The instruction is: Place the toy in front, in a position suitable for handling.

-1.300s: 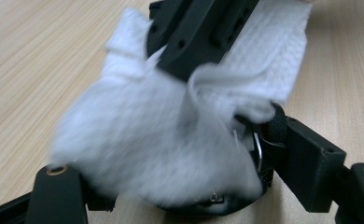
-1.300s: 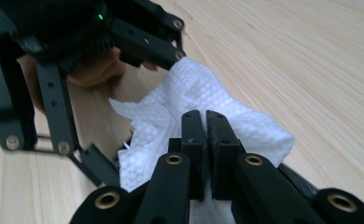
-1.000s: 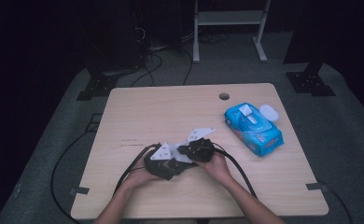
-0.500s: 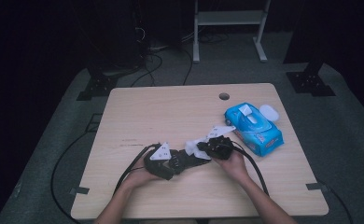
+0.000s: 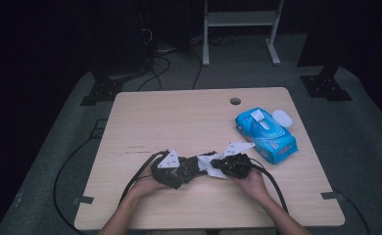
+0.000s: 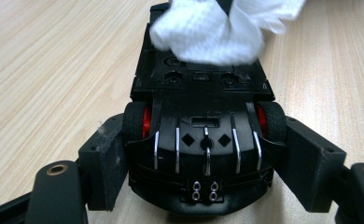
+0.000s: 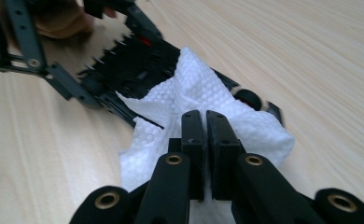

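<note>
On the pale wooden counter (image 5: 179, 117), near its front edge, a person's two hands meet. Off to the right lies a blue pack of wet wipes (image 5: 266, 135) with its lid flipped up. The left tool (image 6: 203, 154) clamps a black toy car (image 6: 201, 135) across its red-hubbed wheels, underside up, resting on the counter. Touching the car's far end is a white wipe (image 7: 194, 107), pinched in the right tool (image 7: 205, 140), whose jaws are pressed together on it.
</note>
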`<state>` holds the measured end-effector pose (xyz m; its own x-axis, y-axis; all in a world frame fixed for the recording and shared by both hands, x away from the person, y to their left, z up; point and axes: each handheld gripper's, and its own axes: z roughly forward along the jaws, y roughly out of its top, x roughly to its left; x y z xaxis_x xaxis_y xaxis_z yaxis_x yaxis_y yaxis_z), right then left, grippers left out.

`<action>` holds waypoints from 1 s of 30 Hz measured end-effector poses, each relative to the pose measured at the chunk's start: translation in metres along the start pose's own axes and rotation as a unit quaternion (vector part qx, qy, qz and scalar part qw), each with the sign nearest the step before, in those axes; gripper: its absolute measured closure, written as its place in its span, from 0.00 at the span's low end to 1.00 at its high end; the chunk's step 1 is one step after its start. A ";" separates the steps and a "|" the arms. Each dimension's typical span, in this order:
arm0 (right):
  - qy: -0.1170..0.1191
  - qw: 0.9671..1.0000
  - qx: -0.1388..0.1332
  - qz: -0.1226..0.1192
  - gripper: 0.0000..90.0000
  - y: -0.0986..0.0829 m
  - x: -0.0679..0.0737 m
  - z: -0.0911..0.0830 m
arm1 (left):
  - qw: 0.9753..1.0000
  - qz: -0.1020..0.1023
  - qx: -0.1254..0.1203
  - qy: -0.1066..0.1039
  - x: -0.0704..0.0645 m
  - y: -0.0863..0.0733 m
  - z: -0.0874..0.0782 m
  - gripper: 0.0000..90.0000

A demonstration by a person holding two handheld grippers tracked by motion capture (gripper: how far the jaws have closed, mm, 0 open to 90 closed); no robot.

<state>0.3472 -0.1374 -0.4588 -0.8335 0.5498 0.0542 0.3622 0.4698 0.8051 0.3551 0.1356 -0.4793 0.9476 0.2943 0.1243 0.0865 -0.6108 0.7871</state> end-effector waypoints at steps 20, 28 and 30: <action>-0.024 1.000 0.001 0.014 0.96 -0.015 -0.019 -0.014 | 1.000 0.002 -0.004 0.000 0.001 -0.001 0.000 0.27; -0.031 0.999 -0.007 0.033 0.96 -0.001 -0.030 -0.002 | 1.000 0.008 -0.002 0.000 0.001 0.000 0.000 0.27; -0.028 0.999 -0.012 0.038 0.96 0.005 -0.032 0.004 | 1.000 0.007 -0.003 0.000 0.001 0.000 0.000 0.27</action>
<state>0.3776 -0.1497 -0.4591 -0.7798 0.6205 0.0827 0.4123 0.4097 0.8138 0.3558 0.1357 -0.4796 0.9488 0.2859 0.1345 0.0722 -0.6105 0.7887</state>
